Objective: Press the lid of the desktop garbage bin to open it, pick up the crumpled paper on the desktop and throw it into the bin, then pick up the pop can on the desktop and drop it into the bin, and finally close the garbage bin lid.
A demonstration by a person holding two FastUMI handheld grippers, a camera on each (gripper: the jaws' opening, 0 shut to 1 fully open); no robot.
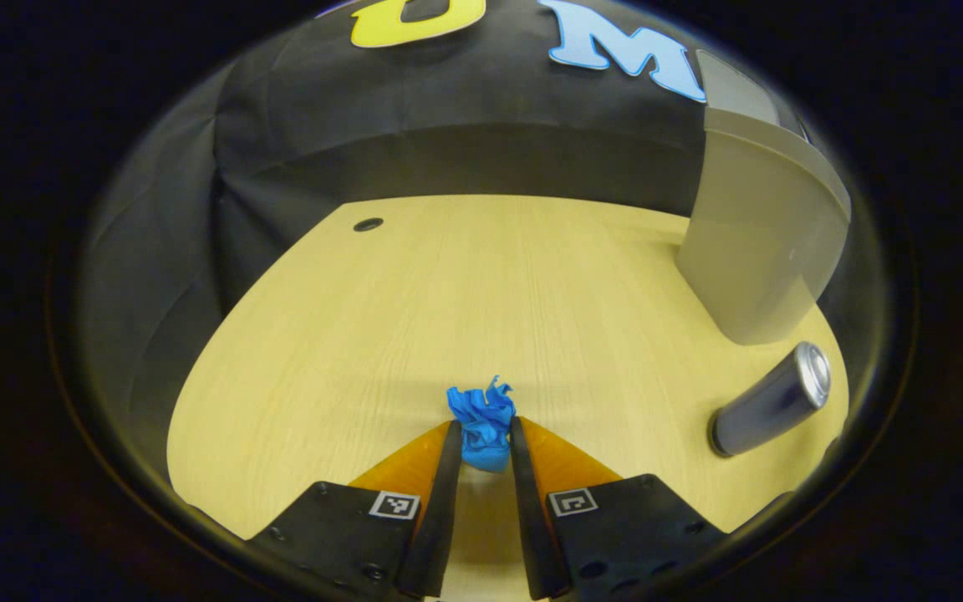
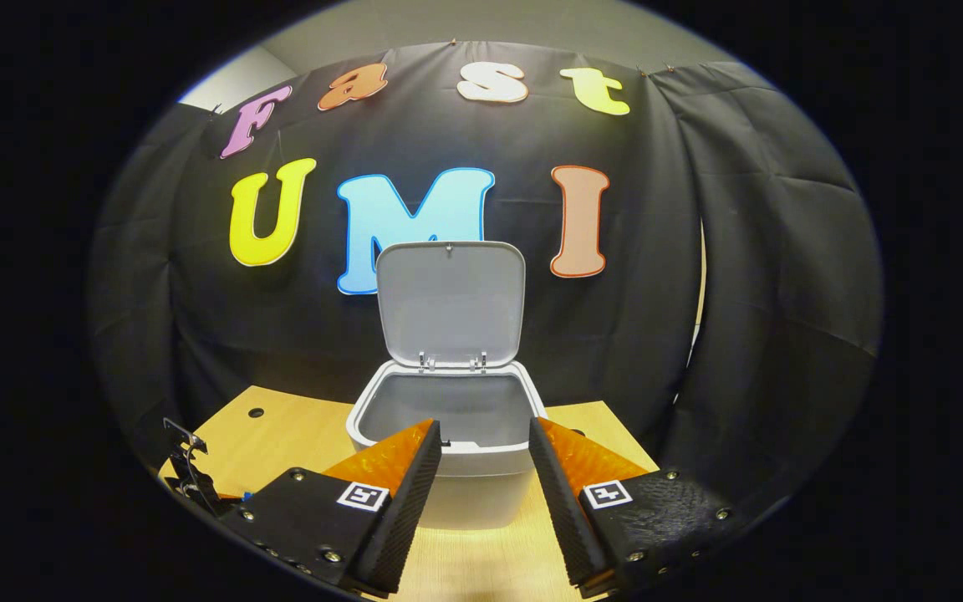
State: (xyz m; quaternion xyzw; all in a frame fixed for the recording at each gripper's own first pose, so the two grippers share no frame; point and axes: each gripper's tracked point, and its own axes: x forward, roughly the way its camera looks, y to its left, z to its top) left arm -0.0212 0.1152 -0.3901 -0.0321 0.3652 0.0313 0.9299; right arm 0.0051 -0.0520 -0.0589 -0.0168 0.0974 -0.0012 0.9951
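No brand or readable writing shows on the bin or the can; each gripper carries two small square black-and-white markers, one on each finger mount.

In the left gripper view, the left gripper (image 1: 485,436) has its two fingers drawn in close on one crumpled paper (image 1: 482,422), a blue, jagged wad pinched between the fingertips on both sides, low over the desk (image 1: 415,318). I cannot tell whether the wad touches the desk. The desk is pale wood-grain laminate with a rounded edge and one small dark round hole (image 1: 368,224) near its far left corner. To the right lies one pop can (image 1: 771,401), a smooth dark metallic cylinder on its side with its silver top pointing up and to the right. Just beyond it stands one garbage bin (image 1: 761,242), matte grey plastic with rounded corners, near the can but apart from it.

In the right gripper view, the right gripper (image 2: 484,435) hangs with its two ribbed fingers spread wide and nothing between them. Straight ahead is the garbage bin (image 2: 481,489), its body a light grey rounded box, its hollow plain inside. The lid (image 2: 450,301) stands upright on two small metal hinges at the back rim, a rounded rectangle. At the lower left edge of this view a bit of the other gripper shows above the desk (image 2: 298,431)
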